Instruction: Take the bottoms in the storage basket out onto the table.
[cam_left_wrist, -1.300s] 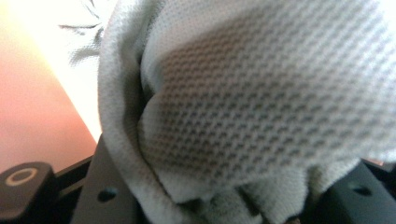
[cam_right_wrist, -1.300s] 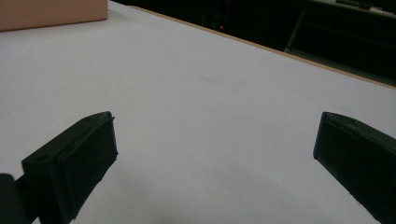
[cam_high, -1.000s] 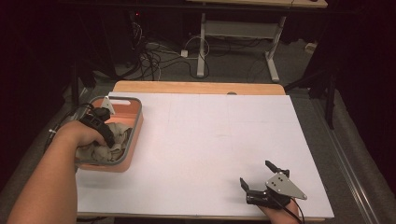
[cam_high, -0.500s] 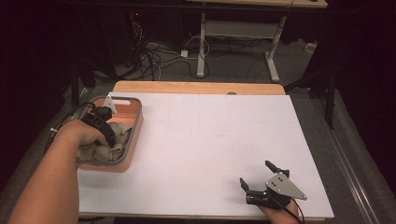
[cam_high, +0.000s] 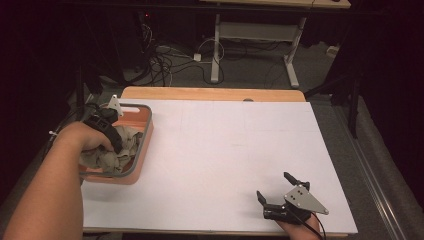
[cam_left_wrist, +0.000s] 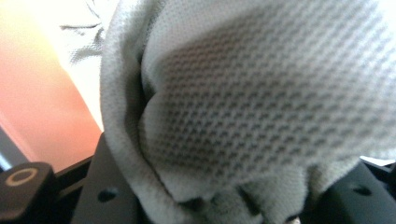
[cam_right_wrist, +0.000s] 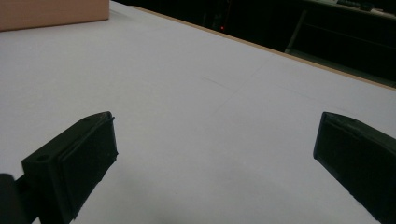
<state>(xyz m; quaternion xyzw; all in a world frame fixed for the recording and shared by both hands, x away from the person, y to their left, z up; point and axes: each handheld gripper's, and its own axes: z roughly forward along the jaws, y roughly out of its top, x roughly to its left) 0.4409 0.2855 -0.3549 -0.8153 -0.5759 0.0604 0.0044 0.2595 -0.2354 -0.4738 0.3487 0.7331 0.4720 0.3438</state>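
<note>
A crumpled grey mesh cloth lies in an orange basket with a grey rim at the table's left edge. My left gripper is pushed down into the basket, onto the cloth. In the left gripper view the cloth bulges between the two black fingers, which stand wide apart at the bottom corners; their tips are buried in the fabric. My right gripper rests low over the white table near the front right, open, with nothing between its jaws.
The white table top stretches between the basket and the right gripper. The basket's orange wall is far off in the right gripper view. Behind the table are a wooden strip, dark floor, cables and a desk frame.
The left hand has turned slightly and pressed a little deeper into the cloth in the basket. The right gripper has not moved.
</note>
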